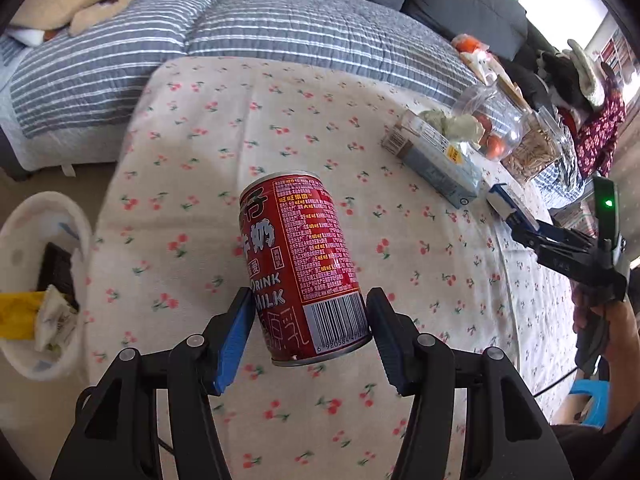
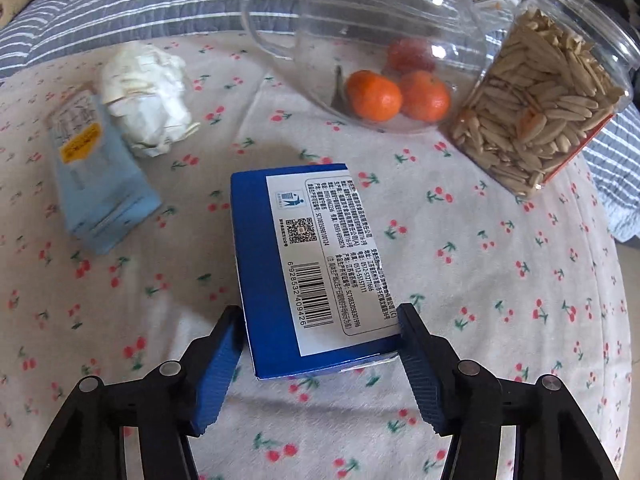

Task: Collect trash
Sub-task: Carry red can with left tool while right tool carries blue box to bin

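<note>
Left gripper (image 1: 310,326) clamped on a red cylindrical metal milk-drink can (image 1: 300,264), held tilted above the cherry-print cloth-covered table (image 1: 200,128). Right gripper (image 2: 320,354) clamped on a dark blue rectangular cardboard box (image 2: 308,264), barcode label facing up, over the same cloth. Beyond it, a crumpled white paper ball (image 2: 150,98) touching a pale blue carton (image 2: 100,184). At the left table edge, a white round bin (image 1: 38,284) holding wrappers.
</note>
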{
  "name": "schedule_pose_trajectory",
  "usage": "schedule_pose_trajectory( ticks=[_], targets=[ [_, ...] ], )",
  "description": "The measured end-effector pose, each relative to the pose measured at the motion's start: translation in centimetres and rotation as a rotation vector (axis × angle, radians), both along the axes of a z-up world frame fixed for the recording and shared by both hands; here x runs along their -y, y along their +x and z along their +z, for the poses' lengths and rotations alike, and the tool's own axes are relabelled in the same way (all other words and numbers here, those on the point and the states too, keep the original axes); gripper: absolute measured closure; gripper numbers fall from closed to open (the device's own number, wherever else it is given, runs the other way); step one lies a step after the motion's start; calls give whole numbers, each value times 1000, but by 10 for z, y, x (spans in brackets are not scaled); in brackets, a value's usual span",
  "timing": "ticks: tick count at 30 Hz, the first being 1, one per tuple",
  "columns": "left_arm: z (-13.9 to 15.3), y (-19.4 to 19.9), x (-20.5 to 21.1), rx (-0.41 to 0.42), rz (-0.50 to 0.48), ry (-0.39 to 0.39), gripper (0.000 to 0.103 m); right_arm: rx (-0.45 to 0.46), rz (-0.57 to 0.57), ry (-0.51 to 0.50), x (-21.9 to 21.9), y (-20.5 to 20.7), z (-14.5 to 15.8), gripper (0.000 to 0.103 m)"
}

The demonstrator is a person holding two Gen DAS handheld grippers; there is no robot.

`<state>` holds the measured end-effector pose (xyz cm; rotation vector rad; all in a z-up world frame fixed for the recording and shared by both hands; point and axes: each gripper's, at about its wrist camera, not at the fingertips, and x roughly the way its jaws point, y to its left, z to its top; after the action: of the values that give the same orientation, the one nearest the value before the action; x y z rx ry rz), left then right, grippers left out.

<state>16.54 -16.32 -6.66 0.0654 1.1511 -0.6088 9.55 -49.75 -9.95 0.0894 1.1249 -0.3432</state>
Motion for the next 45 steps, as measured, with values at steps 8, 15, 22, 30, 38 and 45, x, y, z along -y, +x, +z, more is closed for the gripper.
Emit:
schedule_pose_trajectory(
  ticks=[8, 15, 22, 30, 38, 45],
  targets=[
    [10, -3, -38, -10, 38, -28, 43, 4, 61, -6, -50, -21, 30, 38],
    [27, -13, -70, 12, 63, -61, 43, -16, 71, 85, -105, -37, 42, 38],
    [35, -13, -114, 20, 134, -88, 43, -13, 201, 130, -174, -33, 45, 38],
    [37, -2, -171, 19, 235, -113, 43, -18, 267, 148, -212, -18, 40, 38],
    [24, 25, -221, 17, 369, -76, 43, -25, 316, 157, -245, 6, 37, 38],
    [0, 50, -237, -12, 427, -62, 42, -32, 354, 164, -267, 18, 33, 38]
  ],
)
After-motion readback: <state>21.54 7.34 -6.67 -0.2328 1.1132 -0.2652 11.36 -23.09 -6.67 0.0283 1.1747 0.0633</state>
